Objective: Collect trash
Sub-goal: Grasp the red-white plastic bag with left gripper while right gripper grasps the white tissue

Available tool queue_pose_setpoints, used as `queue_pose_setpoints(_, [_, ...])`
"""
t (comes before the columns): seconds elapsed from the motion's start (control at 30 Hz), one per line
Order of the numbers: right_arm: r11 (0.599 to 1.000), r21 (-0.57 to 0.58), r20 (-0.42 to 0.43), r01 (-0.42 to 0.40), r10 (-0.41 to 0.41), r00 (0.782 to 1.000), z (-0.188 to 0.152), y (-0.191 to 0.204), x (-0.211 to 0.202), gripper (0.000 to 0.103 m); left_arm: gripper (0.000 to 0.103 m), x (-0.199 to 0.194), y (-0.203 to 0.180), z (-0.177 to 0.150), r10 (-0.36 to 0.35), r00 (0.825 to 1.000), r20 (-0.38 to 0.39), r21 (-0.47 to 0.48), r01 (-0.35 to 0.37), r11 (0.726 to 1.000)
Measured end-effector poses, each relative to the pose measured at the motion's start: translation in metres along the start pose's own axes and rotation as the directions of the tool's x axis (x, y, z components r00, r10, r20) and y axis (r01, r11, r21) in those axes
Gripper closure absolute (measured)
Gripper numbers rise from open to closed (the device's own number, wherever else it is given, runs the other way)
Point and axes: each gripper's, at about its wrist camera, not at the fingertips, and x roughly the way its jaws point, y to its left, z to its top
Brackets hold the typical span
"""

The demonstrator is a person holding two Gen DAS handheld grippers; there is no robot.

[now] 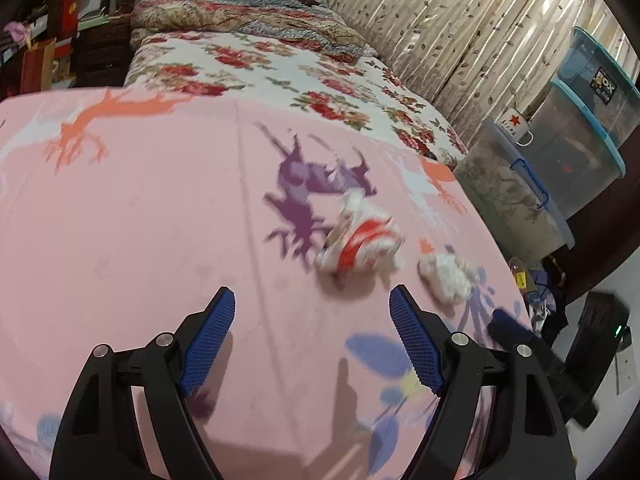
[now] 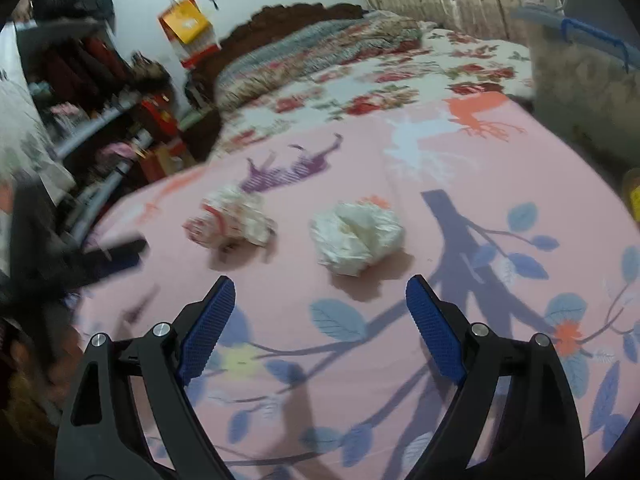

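Two paper wads lie side by side (apart) on the bed.

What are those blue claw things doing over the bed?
A person holds two grippers over the pink bedsheet to pick up trash. Two crumpled wads lie there: a red-and-white wrapper and a white tissue. The left gripper and right gripper are both open and empty, touching neither wad.

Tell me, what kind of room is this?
It looks like a bedroom. There is a bed with a pink sheet and a flowery quilt by a carved wooden headboard, and curtains hang beside it. Two crumpled paper balls lie on the sheet.
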Motion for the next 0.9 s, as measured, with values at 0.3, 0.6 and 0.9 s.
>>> queue_pose_setpoints(0.3, [0.998,0.014,-0.076,0.054,-0.053,0.996,0.024,-0.013,0.042,0.015,0.019,0.068,-0.048,0.038,0.091,0.994,-0.059,0.125,-0.083,0.989])
queue_pose_setpoints(0.6, [0.999,0.004,-0.089,-0.053,0.053,0.995,0.014,-0.016,0.041,0.058,0.066,0.082,-0.051,0.027,-0.024,0.985,-0.170,0.117,0.045,0.992])
queue_pose_setpoints(0.9, [0.984,0.169,0.066,0.050,-0.062,0.996,-0.003,-0.127,-0.056,0.058,0.066,0.104,-0.199,0.013,-0.186,0.944,-0.273,0.293,0.265,0.918])
